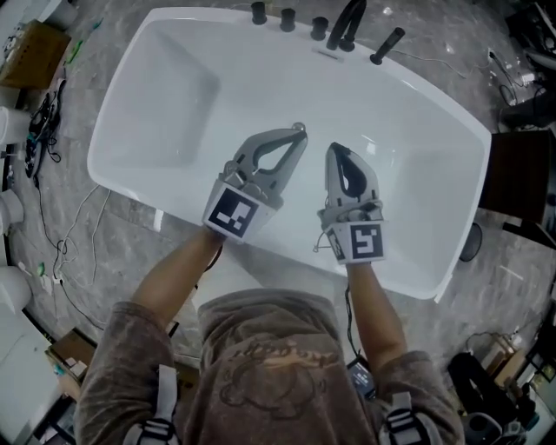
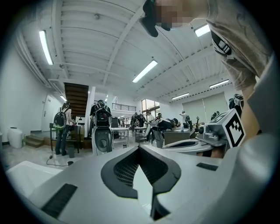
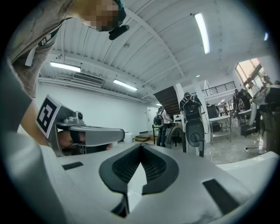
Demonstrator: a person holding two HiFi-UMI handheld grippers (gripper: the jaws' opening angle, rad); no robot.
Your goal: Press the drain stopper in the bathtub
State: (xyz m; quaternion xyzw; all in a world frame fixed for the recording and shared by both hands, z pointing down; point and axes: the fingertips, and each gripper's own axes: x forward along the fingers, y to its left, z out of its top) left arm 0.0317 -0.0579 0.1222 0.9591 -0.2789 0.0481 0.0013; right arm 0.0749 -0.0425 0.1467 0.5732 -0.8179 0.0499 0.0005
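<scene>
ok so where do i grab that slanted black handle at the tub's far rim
Probably mid-shaft on the black handle, coming from above with the right tongs closing across its thin width: it is a straight slim bar, slanted at the bathtub rim.

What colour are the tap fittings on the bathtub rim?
Black; the tap fittings show best in the head view, on the white bathtub.

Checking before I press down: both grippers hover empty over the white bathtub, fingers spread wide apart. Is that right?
Not quite. The left gripper and right gripper do hover empty over the white bathtub, but their fingers are closed tip to tip, not spread. The left gripper view and right gripper view show it.
</scene>
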